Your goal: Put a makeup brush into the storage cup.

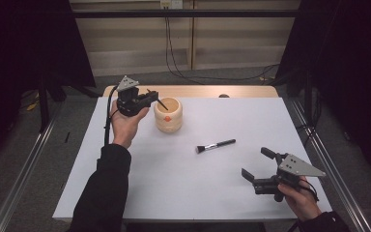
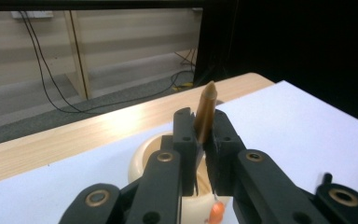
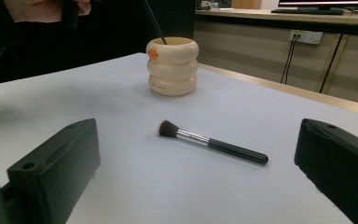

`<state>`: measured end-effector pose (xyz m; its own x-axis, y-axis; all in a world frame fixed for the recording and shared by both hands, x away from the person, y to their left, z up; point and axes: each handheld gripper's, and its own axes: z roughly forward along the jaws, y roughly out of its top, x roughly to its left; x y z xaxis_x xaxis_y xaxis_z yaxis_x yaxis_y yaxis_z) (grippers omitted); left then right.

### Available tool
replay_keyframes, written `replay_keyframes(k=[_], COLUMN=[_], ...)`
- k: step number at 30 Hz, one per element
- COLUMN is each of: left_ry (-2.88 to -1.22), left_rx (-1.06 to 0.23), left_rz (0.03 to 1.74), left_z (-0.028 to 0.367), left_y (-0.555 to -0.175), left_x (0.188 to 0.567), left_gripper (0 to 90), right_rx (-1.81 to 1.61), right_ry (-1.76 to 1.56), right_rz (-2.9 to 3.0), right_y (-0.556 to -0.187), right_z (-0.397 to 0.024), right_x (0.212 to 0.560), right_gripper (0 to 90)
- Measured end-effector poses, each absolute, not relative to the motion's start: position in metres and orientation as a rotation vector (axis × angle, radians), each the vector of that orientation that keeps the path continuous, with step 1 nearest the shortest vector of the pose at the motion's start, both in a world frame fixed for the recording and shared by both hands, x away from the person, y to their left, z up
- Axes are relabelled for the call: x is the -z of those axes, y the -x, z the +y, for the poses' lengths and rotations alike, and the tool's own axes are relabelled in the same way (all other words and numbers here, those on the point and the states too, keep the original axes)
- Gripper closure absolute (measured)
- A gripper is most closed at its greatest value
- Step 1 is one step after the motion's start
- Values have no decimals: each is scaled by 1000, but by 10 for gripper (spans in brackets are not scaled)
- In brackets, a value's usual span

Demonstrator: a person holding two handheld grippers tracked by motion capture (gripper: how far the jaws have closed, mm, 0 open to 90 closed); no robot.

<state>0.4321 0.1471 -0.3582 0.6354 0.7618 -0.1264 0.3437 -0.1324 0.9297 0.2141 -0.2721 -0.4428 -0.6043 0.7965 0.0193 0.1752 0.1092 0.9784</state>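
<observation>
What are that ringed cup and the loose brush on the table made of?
Cup: likely glazed ceramic or glossy plastic, going by its smooth cream sheen. Brush: soft dark bristles, a shiny metal-looking collar and a black handle, plastic or painted wood.

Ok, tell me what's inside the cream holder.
A thin dark stick, clamped in the left gripper, slants down into the cream holder. Its lower end and the holder's bottom are hidden by the wall.

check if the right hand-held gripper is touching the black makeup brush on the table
Apart. The right gripper view shows the makeup brush lying on bare table between and beyond the open jaws of the right hand-held gripper, clear white surface on both sides.
</observation>
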Motion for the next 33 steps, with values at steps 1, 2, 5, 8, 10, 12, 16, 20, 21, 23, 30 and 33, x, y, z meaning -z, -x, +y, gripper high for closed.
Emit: replay_keyframes(k=[1,2,5,8,10,12,16,20,21,23,30,33], left_ry=[-1723,-1731,-1739,-1752,-1757,-1767,-1770,-1780,-1788,-1784,-1775,-1771], left_rx=[-460,-471,-469,-466,-462,-463,-455,-453,-456,-454,-451,-463], left_rz=[903,909,909,911,916,918,919,915,919,929,922,919], left_z=[146,145,142,139,138,138,134,131,131,132,132,130], left_y=[-433,-434,-437,-440,-440,-441,-441,-441,-441,-442,-443,-443], left_x=[359,360,362,364,366,369,374,378,379,383,393,396], left_gripper=[838,838,838,838,838,838,838,838,838,838,837,836], right_rx=[-1527,-1527,-1527,-1533,-1532,-1535,-1534,-1531,-1531,-1532,-1527,-1527], right_ry=[-944,-945,-943,-940,-939,-943,-943,-940,-943,-939,-936,-942], right_rz=[1862,1863,1866,1869,1865,1874,1873,1874,1871,1876,1878,1883], right_y=[-214,-214,-214,-214,-214,-214,-214,-214,-214,-214,-214,-213], right_z=[-272,-272,-272,-272,-272,-272,-271,-271,-271,-271,-271,-271], right_x=[443,443,443,443,443,443,444,444,444,444,444,444], right_gripper=[0,0,0,0,0,0,0,0,0,0,0,0])
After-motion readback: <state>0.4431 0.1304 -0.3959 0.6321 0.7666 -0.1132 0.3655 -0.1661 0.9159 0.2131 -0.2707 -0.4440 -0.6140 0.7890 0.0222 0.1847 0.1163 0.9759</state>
